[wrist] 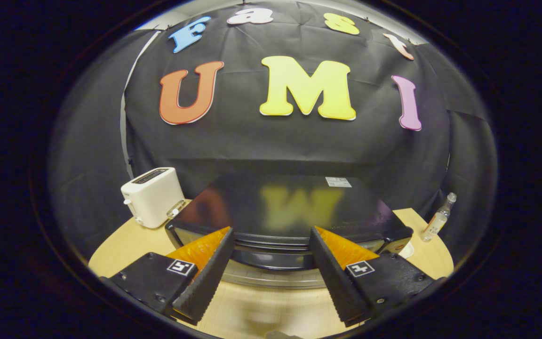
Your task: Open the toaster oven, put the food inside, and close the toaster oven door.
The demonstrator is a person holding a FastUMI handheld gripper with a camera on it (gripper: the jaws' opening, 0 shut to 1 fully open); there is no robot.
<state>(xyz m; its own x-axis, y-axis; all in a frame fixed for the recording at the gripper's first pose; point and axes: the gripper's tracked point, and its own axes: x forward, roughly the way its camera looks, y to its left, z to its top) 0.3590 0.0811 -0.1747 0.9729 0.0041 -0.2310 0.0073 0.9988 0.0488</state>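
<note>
Our tongs (271,245) are spread wide, nothing between the fingers, held just above the front top edge of the glossy black toaster oven (285,207). Between the fingers we see the oven's dark horizontal door handle (273,259), just ahead and slightly below. The door looks shut from here, so we judge the opening step isn't done. No food that we can make out; some blur near the bottom on the pale wooden counter (261,301), can't tell what it is.

To do this step well, we'd drop the tongs lower so the fingers get at the handle squarely, centred along its length, then pull out and down along the door's arc, not straight back, so the oven doesn't slide.

Beside the oven on one side sits a white plastic pop-up toaster (152,197), close to its corner; on the other, a small clear bottle (438,219) stands upright, a little apart.
</note>
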